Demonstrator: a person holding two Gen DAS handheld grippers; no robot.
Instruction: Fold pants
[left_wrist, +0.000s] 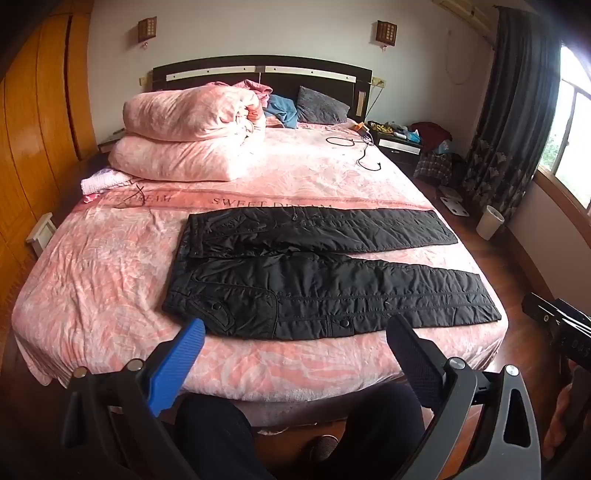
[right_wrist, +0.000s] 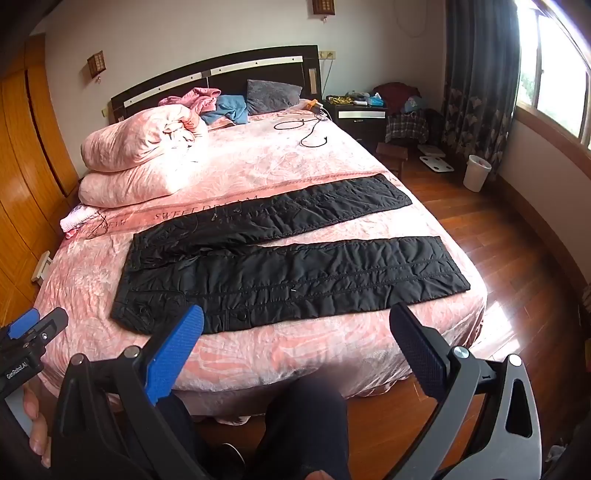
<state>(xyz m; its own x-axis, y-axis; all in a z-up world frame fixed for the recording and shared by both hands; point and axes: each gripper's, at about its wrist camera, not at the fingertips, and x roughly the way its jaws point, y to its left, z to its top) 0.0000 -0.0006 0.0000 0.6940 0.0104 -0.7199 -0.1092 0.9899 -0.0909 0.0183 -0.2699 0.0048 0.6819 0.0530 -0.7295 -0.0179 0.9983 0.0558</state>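
Black quilted pants (left_wrist: 317, 273) lie flat, legs parted, across the foot end of a pink-sheeted bed (left_wrist: 92, 288), near its front edge. Bare wooden floor (right_wrist: 498, 236) runs beside the bed. The left gripper (left_wrist: 295, 343) and right gripper (right_wrist: 295, 332) hover before the bed, fingers wide apart, empty.

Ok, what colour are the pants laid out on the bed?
Black, with a quilted, slightly shiny surface. The pants show best in the right wrist view, spread flat on the pink bedspread.
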